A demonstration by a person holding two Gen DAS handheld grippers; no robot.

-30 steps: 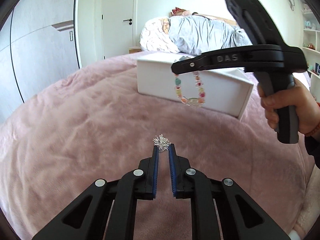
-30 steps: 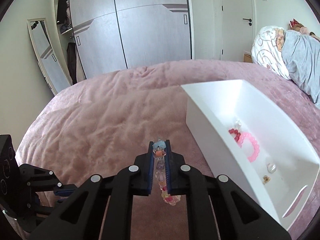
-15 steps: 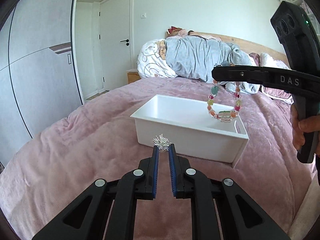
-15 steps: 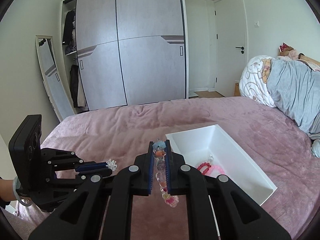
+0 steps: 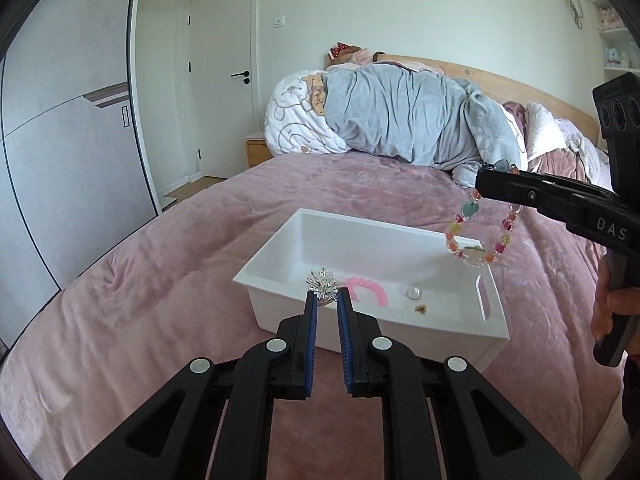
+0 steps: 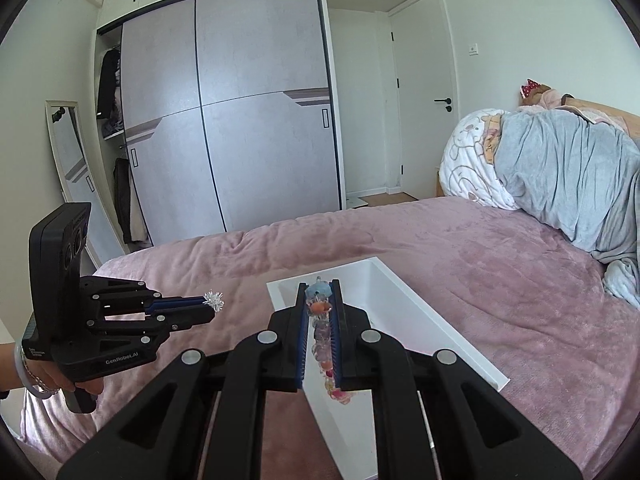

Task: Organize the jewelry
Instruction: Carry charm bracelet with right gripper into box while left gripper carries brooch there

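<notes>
Left gripper point(image 5: 327, 300) clamped on a small silver sparkly ornament point(image 5: 321, 285), pinched right at the fingertips, held up above the near rim of the white bin point(image 5: 276, 256). Seen from the right wrist view too, same gripper point(image 6: 208, 307) out to the left with the ornament point(image 6: 214, 301) glinting at its tip, over the pink blanket point(image 6: 500, 280), just short of the bin point(image 6: 460, 344). Right gripper point(image 6: 319, 298) closed on a colourful bead bracelet point(image 6: 323, 336), beads strung along between the blue pads and dangling below. From the left wrist view, right gripper point(image 5: 486, 178) up on the right, bracelet point(image 5: 480, 236) hanging in a loop over the bin's far right corner, clear of the rim. Inside the bin: pink bracelet point(image 5: 370, 288) on the floor near the front wall, a pearly bead point(image 5: 413, 292) just beside it, a small gold piece point(image 5: 421, 309) nearby. Bin resting on the blanket point(image 5: 160, 280) of the bed, grey duvet point(image 5: 408, 120) bundled at the headboard end, wardrobe point(image 6: 240, 120) behind.
</notes>
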